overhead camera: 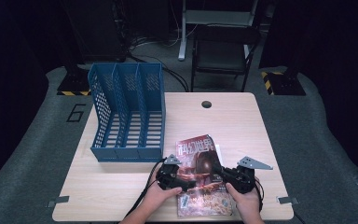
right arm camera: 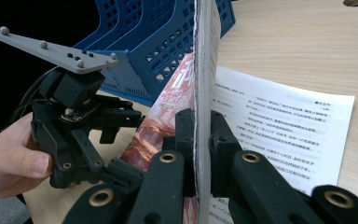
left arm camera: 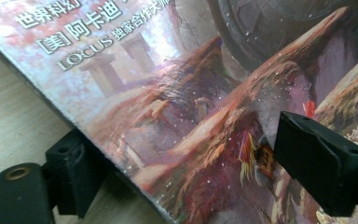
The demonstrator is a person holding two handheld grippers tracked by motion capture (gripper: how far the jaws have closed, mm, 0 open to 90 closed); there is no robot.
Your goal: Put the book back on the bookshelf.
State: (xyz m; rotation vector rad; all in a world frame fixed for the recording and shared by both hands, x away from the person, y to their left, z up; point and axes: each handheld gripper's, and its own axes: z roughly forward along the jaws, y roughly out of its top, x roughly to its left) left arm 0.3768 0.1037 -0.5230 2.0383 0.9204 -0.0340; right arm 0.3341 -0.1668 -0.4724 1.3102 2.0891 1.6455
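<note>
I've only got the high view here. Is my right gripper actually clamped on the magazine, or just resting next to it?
Observer: Clamped. In the right gripper view, the right gripper has both jaws pressed on the magazine at its edge.
Operator: And the left one?
Observer: Not gripping. The left gripper has its jaws wide apart, one below the magazine's edge and one over the cover.
Operator: What's the white sliver beside the magazine?
Observer: A white page of printed text, flat on the table. I can't tell if it's loose.
</note>
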